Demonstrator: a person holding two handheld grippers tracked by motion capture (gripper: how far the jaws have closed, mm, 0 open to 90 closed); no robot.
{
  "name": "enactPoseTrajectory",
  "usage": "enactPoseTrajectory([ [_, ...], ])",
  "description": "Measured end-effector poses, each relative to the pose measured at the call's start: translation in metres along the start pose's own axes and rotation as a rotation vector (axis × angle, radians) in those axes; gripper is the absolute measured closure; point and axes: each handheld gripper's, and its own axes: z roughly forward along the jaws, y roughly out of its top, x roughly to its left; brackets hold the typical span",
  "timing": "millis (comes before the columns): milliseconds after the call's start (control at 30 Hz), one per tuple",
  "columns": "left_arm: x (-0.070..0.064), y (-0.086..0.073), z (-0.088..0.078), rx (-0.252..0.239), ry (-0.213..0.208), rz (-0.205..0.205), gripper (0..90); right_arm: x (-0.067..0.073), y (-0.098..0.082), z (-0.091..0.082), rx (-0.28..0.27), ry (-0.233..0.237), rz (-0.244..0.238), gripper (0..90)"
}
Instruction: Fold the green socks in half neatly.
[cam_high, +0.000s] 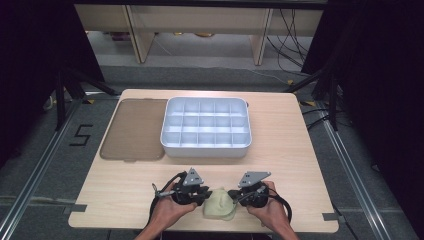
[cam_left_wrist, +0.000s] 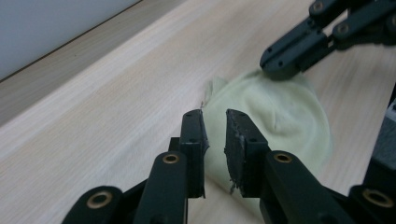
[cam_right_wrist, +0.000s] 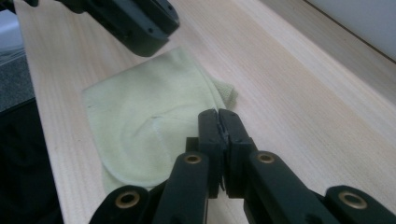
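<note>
Pale wood table (cam_high: 300, 145); left claw (cam_left_wrist: 215, 122) parted over cloth (cam_left_wrist: 280, 116), right claw (cam_right_wrist: 218, 114) closed

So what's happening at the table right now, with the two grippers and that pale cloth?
A person works a pale yellow-green cloth at the near edge of the table with a gripper in each hand. The right gripper has its jaws pressed together at the cloth's edge; whether fabric is pinched I can't tell. The left gripper stands slightly open, its jaws over the cloth without pressing it. Farther back sit a white compartment tray and its brownish lid.
</note>
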Motion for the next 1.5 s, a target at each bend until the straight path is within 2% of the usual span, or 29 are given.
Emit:
enactPoseTrajectory([
  [33, -0.002, -0.002, -0.002, 0.009, -0.005, 0.012, 76.1, 0.001, 0.000, -0.001, -0.002, -0.002, -0.001, 88.9],
  [67, -0.005, -0.004, -0.002, 0.001, -0.020, -0.009, 76.1, 0.002, 0.000, -0.004, 0.011, -0.007, 0.001, 88.9],
  [100, -0.008, -0.005, -0.003, 0.005, -0.034, -0.013, 76.2, 0.003, 0.000, -0.004, 0.010, -0.004, -0.005, 88.9],
  [167, -0.010, -0.007, -0.005, 0.020, -0.052, 0.013, 76.1, 0.005, 0.000, -0.005, 0.010, -0.005, -0.005, 88.9],
  [200, -0.013, -0.008, -0.005, 0.023, -0.039, 0.001, 75.8, 0.006, 0.000, -0.005, 0.008, -0.009, -0.001, 88.9],
  [233, -0.013, -0.009, -0.005, 0.023, -0.049, -0.006, 75.1, 0.008, 0.000, -0.005, -0.010, -0.002, 0.003, 88.9],
  [267, -0.012, -0.010, -0.006, 0.020, -0.048, 0.000, 74.7, 0.008, 0.000, -0.006, 0.007, -0.001, -0.003, 88.9],
  [367, -0.010, -0.013, -0.007, 0.025, -0.047, -0.037, 70.6, 0.011, -0.001, -0.007, 0.023, 0.010, -0.009, 88.9],
  [400, -0.009, -0.014, -0.007, 0.033, -0.050, -0.026, 68.6, 0.012, -0.002, -0.007, 0.024, 0.004, -0.005, 88.9],
  [433, -0.010, -0.016, -0.007, 0.039, -0.040, -0.055, 64.6, 0.011, -0.003, -0.006, 0.023, 0.013, -0.016, 88.9],
  [500, -0.008, -0.017, -0.006, 0.032, -0.036, -0.073, 57.6, 0.012, -0.004, -0.005, 0.042, 0.012, -0.003, 88.9],
  [567, -0.006, -0.017, -0.008, 0.051, -0.033, -0.088, 55.2, 0.012, -0.007, -0.002, 0.060, 0.014, -0.008, 88.9],
  [600, -0.004, -0.016, -0.008, 0.049, -0.025, -0.084, 53.3, 0.014, -0.008, 0.000, 0.073, 0.012, 0.004, 88.9],
  [633, -0.003, -0.016, -0.008, 0.062, -0.032, -0.089, 51.7, 0.014, -0.009, 0.003, 0.067, 0.017, -0.004, 88.9],
  [667, -0.002, -0.016, -0.008, 0.069, -0.041, -0.113, 50.2, 0.015, -0.009, 0.002, 0.076, 0.026, 0.000, 89.0],
  [700, -0.001, -0.017, -0.007, 0.077, -0.042, -0.129, 48.3, 0.016, -0.010, 0.005, 0.059, 0.012, -0.002, 89.0],
  [733, -0.001, -0.017, -0.006, 0.072, -0.046, -0.147, 46.9, 0.017, -0.010, 0.003, 0.067, 0.010, 0.009, 89.0],
  [767, 0.000, -0.017, -0.007, 0.092, -0.049, -0.140, 46.6, 0.017, -0.011, 0.003, 0.064, 0.008, 0.016, 89.0],
  [800, 0.000, -0.017, -0.005, 0.085, -0.045, -0.159, 46.0, 0.017, -0.012, 0.003, 0.060, 0.007, 0.031, 89.0],
  [833, 0.001, -0.017, -0.005, 0.099, -0.056, -0.154, 45.5, 0.017, -0.013, 0.003, 0.050, 0.008, 0.032, 89.0],
  [867, -0.001, -0.017, -0.004, 0.093, -0.059, -0.202, 45.6, 0.017, -0.014, 0.004, 0.031, -0.003, 0.032, 89.0],
  [1033, -0.002, -0.016, 0.000, 0.127, -0.067, -0.189, 47.9, 0.019, -0.014, 0.004, 0.037, -0.006, 0.038, 89.0],
  [1133, -0.001, -0.016, 0.001, 0.133, -0.086, -0.192, 49.9, 0.018, -0.015, 0.004, 0.030, -0.005, 0.036, 88.9],
  [1233, -0.003, -0.015, 0.005, 0.117, -0.103, -0.238, 50.2, 0.018, -0.015, 0.004, 0.030, -0.007, 0.031, 88.9],
  [1333, -0.003, -0.015, 0.007, 0.137, -0.119, -0.235, 50.9, 0.018, -0.015, 0.004, 0.033, -0.005, 0.033, 88.9],
  [1367, -0.005, -0.014, 0.008, 0.128, -0.110, -0.251, 51.1, 0.018, -0.015, 0.004, 0.032, -0.002, 0.032, 88.9],
  [1400, -0.005, -0.013, 0.009, 0.129, -0.110, -0.251, 51.8, 0.018, -0.015, 0.004, 0.033, -0.003, 0.030, 88.9],
  [1433, -0.001, -0.012, 0.007, 0.165, -0.117, -0.205, 53.2, 0.018, -0.015, 0.004, 0.032, -0.002, 0.030, 88.9],
  [1500, -0.003, -0.013, 0.011, 0.118, -0.112, -0.254, 57.8, 0.018, -0.015, 0.004, 0.033, -0.001, 0.028, 88.9],
])
